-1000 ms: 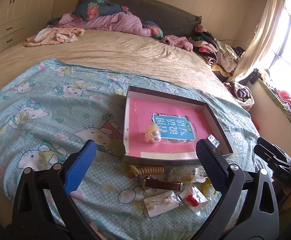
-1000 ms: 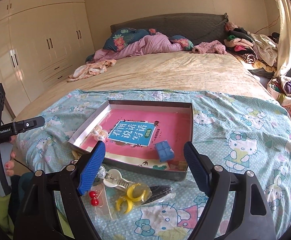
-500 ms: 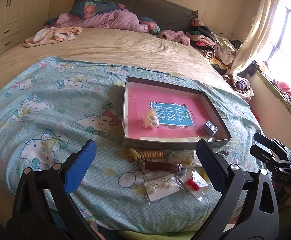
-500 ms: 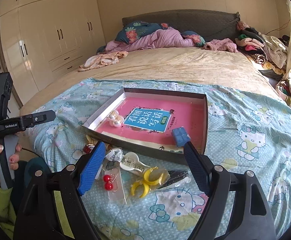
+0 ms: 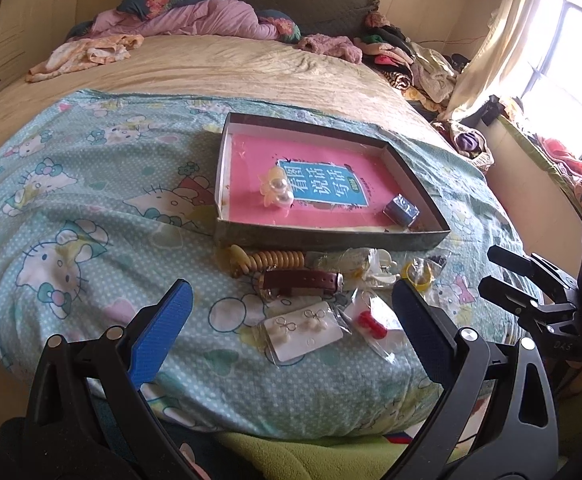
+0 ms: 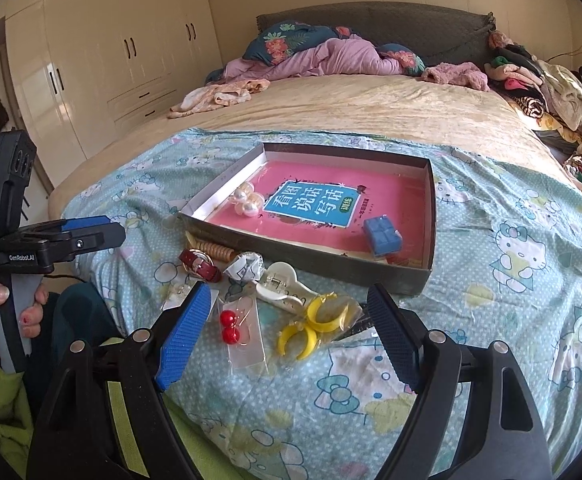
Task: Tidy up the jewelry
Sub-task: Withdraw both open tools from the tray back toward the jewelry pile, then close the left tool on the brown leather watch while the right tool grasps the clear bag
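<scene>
Loose jewelry sits mid-frame just in front of the tray (image 6: 427, 216): red bead earrings (image 6: 229, 326), yellow hoops (image 6: 315, 322), a brown strap (image 5: 299, 280). Probably dumped there for sorting. The tray already holds a pearl clip (image 6: 247, 202) and blue box (image 6: 383, 236). Left gripper (image 5: 291, 328) and right gripper (image 6: 287, 332) both gape wide, holding nothing.

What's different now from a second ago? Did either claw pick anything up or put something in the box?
Nothing was picked up or dropped. Both grippers, left and right, pulled back from the box toward the bed's edge, jaws open and empty throughout. The pearl clip and blue case stayed in the box; the red earrings and yellow hoops stayed in front of it.
</scene>
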A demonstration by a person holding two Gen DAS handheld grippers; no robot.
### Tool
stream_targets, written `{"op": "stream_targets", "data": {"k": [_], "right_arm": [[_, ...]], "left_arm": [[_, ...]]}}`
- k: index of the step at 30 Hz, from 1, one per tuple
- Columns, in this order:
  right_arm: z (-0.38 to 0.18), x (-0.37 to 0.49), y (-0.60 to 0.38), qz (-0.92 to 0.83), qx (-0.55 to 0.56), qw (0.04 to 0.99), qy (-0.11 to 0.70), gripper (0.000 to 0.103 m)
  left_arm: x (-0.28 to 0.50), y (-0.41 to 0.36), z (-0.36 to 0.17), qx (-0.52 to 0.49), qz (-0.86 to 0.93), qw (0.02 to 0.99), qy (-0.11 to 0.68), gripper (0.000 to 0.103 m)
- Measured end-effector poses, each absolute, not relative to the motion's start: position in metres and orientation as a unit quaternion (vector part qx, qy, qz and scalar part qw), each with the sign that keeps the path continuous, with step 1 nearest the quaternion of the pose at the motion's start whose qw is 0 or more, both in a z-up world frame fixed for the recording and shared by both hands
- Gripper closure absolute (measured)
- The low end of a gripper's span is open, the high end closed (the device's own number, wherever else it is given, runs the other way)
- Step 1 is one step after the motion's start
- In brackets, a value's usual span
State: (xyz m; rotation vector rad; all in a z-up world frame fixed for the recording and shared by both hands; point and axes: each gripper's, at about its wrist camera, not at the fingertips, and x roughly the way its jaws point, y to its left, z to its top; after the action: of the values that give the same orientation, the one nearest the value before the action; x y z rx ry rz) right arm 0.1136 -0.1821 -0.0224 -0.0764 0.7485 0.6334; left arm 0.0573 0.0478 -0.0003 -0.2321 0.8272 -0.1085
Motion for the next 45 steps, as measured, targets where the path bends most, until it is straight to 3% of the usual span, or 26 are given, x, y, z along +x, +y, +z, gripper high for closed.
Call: {"op": "stream_targets", "data": {"k": [15, 24, 28, 33, 38, 45], "right_arm": [[-0.052, 0.11, -0.195, 0.299, -0.027, 0.868, 0.395, 0.024], [-0.071, 0.118, -0.207, 0.286, -0.004, 0.864, 0.415, 0.024], [-0.076, 0.123, -0.213, 0.279, 0.007, 0.865, 0.417, 0.024], [-0.081, 0.138, -0.227, 0.254, 0.031, 0.869, 0.424, 0.04], [-0.088, 0.153, -0.237, 0.235, 0.047, 0.871, 0.429, 0.056], [-0.103, 0.171, -0.24, 0.241, 0.076, 0.855, 0.452, 0.058]], "left_arm": [[0.058, 0.022, -0.031, -0.131, -0.095, 0.89, 0.427, 0.011], [0.067, 0.009, -0.045, -0.136, -0.106, 0.883, 0.437, 0.048], [0.073, 0.007, -0.048, -0.141, -0.105, 0.881, 0.439, 0.054], [0.081, 0.005, -0.052, -0.145, -0.107, 0.879, 0.442, 0.064], [0.088, 0.006, -0.055, -0.149, -0.104, 0.878, 0.444, 0.064], [0.097, 0.008, -0.058, -0.152, -0.099, 0.876, 0.447, 0.064]]}}
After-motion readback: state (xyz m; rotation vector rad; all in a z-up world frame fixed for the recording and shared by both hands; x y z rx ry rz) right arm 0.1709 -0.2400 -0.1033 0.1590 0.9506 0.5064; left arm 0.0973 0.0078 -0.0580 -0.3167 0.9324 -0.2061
